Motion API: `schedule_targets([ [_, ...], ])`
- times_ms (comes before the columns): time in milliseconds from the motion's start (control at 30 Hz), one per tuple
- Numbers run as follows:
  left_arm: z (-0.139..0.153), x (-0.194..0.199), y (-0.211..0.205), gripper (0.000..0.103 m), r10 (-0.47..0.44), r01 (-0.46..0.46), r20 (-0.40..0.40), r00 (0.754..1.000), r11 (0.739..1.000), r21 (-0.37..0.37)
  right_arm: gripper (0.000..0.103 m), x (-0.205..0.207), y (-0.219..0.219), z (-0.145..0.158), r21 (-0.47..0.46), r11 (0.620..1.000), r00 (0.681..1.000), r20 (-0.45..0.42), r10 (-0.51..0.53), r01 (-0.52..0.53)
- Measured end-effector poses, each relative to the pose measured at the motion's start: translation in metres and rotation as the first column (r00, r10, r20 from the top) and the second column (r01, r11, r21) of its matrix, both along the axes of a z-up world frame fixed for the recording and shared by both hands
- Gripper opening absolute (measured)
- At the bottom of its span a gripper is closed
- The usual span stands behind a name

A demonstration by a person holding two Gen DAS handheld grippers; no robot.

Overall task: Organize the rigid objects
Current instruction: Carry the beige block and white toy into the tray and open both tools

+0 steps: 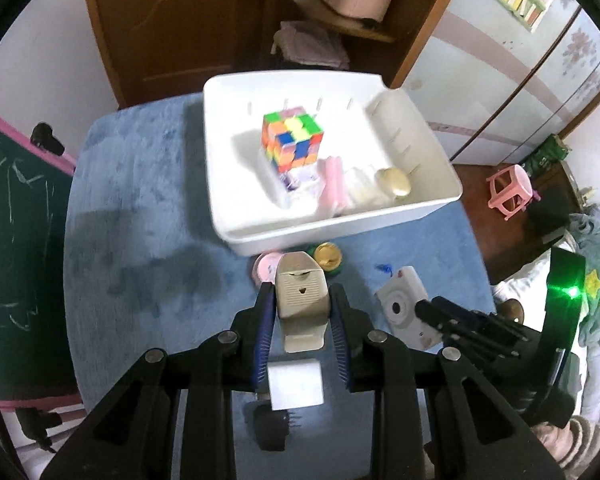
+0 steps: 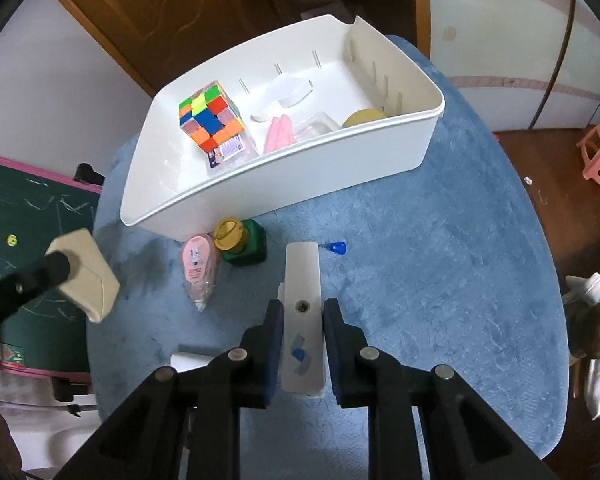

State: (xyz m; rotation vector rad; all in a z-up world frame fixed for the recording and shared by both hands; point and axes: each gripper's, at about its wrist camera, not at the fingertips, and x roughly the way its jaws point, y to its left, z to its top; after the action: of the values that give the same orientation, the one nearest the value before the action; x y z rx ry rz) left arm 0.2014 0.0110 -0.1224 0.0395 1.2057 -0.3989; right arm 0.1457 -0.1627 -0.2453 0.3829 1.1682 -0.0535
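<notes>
In the left wrist view a bin (image 1: 428,210) sits in the upper middle of the frame on a cloth-covered table (image 1: 140,200). Inside it a puzzle cube (image 1: 293,142) rests on a small box, with a round lid (image 1: 394,181) to its right by the bin's right wall. Just below the bin's near wall lie a tape dispenser (image 1: 265,269) and, right of it, a capped bottle (image 1: 329,258). Lower centre, the left gripper (image 1: 302,300) holds a stapler (image 1: 300,300); a toy camera (image 1: 406,306) lies to its right, between the right gripper's fingers, and a small block (image 1: 296,384) lies below.
</notes>
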Motion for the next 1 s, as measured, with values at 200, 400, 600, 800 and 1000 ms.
schedule_targets([
  [200, 0.034, 0.019, -0.025, 0.029, -0.041, 0.042, 0.056, 0.998, 0.999, -0.025, 0.020, 0.004, -0.021, 0.074, 0.042, 0.997, 0.996, 0.078, 0.054, -0.057],
  [400, 0.067, 0.059, -0.048, 0.029, -0.059, 0.066, 0.113, 0.992, 0.996, -0.059, 0.020, 0.035, -0.039, 0.135, 0.032, 0.995, 0.980, 0.179, 0.085, -0.093],
  [600, 0.083, 0.109, -0.071, 0.029, -0.060, 0.072, 0.129, 0.990, 0.994, -0.088, 0.020, 0.082, -0.064, 0.170, 0.012, 0.996, 0.968, 0.236, 0.083, -0.088],
  [800, 0.057, 0.165, -0.093, 0.029, -0.036, 0.043, 0.060, 0.998, 0.992, -0.119, 0.020, 0.132, -0.092, 0.155, 0.037, 0.998, 0.982, 0.186, 0.034, -0.042],
  [1000, 0.007, 0.198, -0.114, 0.029, -0.036, 0.036, 0.003, 0.999, 0.996, -0.076, 0.020, 0.168, -0.102, 0.114, 0.011, 1.000, 0.995, 0.102, 0.000, -0.002],
])
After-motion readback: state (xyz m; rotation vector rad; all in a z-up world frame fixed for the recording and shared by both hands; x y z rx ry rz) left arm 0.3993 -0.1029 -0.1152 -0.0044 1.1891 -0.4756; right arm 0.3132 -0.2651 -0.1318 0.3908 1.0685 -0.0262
